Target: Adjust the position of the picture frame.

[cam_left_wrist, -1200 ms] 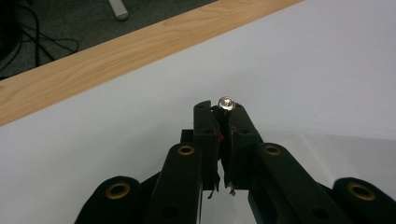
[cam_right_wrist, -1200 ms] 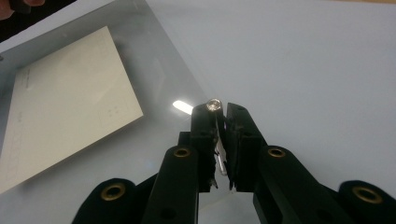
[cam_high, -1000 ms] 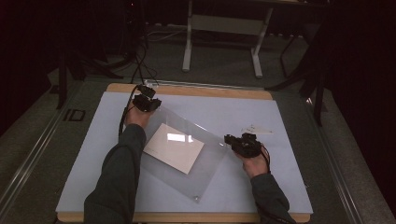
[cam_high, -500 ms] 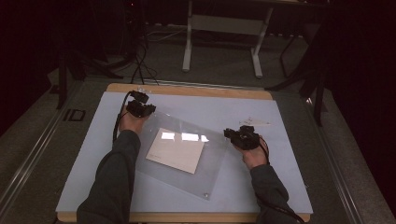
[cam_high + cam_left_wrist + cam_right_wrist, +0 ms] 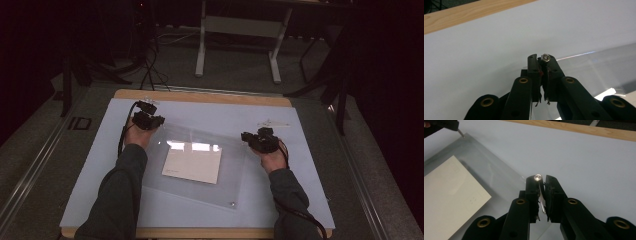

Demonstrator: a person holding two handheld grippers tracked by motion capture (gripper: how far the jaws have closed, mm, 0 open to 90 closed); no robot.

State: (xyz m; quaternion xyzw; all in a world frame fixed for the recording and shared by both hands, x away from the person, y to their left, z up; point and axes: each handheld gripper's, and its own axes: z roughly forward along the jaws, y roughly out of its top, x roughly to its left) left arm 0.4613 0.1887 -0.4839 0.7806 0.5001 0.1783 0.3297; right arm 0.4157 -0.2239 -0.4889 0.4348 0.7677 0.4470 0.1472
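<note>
So this looks like a two-handed carry of a clear acrylic sheet (image 5: pixel 200 167) with a cream card (image 5: pixel 192 165) sandwiched in or under it, sitting over the middle of the bench (image 5: pixel 300 200). The left gripper (image 5: pixel 150 120) has the sheet's far left corner and the right gripper (image 5: pixel 255 140) has the far right corner, which makes sense to me: a big floppy-ish pane like that would swing or twist if you grabbed it at one point, so pinching two corners keeps it level and keeps the jaws off the card. In the left gripper view the jaws are clamped tight on the sheet's edge, with a little silver screw (image 5: pixel 545 57) poking up right at the tips, so the corner sits just between the pads. Same story in the right gripper view: jaws closed on the edge, a shiny screw head (image 5: pixel 537 177) right at the tips, the sheet running away to the left with the card beyond it. Can't tell if the near edge is touching the bench or lifted; another screw (image 5: pixel 231 203) shows at the near right corner.
</note>
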